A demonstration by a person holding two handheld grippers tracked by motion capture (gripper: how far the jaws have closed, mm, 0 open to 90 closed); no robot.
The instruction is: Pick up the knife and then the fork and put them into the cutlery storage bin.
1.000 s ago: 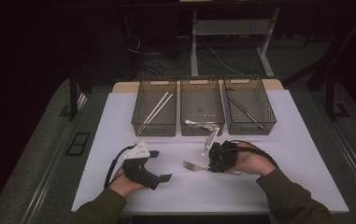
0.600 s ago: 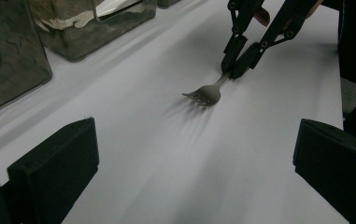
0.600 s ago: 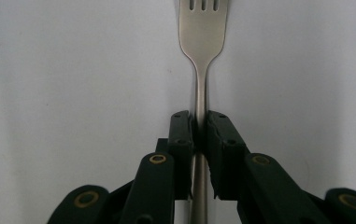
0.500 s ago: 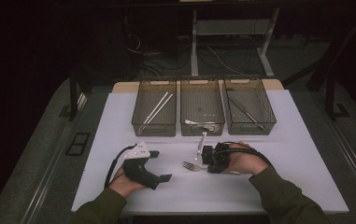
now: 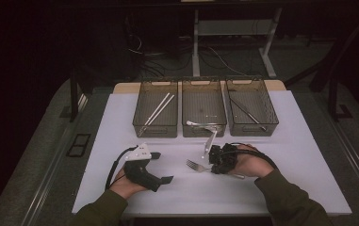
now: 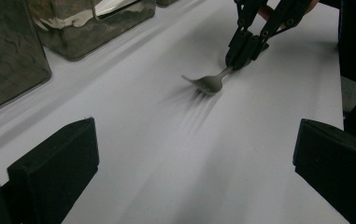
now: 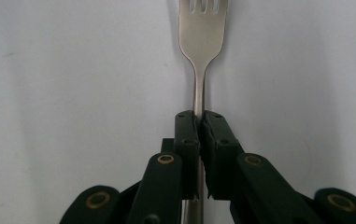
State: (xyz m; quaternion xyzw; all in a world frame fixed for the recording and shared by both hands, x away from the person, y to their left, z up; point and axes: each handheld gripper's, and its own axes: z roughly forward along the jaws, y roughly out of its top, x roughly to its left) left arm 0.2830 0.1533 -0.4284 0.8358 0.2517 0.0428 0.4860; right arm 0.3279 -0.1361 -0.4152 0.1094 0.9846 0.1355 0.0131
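A metal fork [image 5: 195,165] lies flat on the white table, tines toward the left. My right gripper [image 5: 211,168] is low over its handle; its jaws have just been closing with the handle between them. In the right gripper view the pads pinch the fork [image 7: 202,28] just below its neck, the right gripper [image 7: 200,122] shut on it. The left gripper view shows the fork [image 6: 208,84] held by that right gripper [image 6: 234,63]. My left gripper [image 5: 162,167] rests on the table left of the fork, jaws wide apart with nothing between them [image 6: 196,128].
Three clear grey bins stand in a row at the back: the left bin [image 5: 154,129] holds white chopsticks [image 5: 158,109], the middle bin [image 5: 204,130] a spoon [image 5: 200,124], the right bin [image 5: 253,128] dark utensils [image 5: 245,109]. Bare white tabletop [image 5: 120,117] surrounds both hands.
My right hand has edged slightly left along the fork's handle and tilted. The fork and my left hand have stayed where they were.
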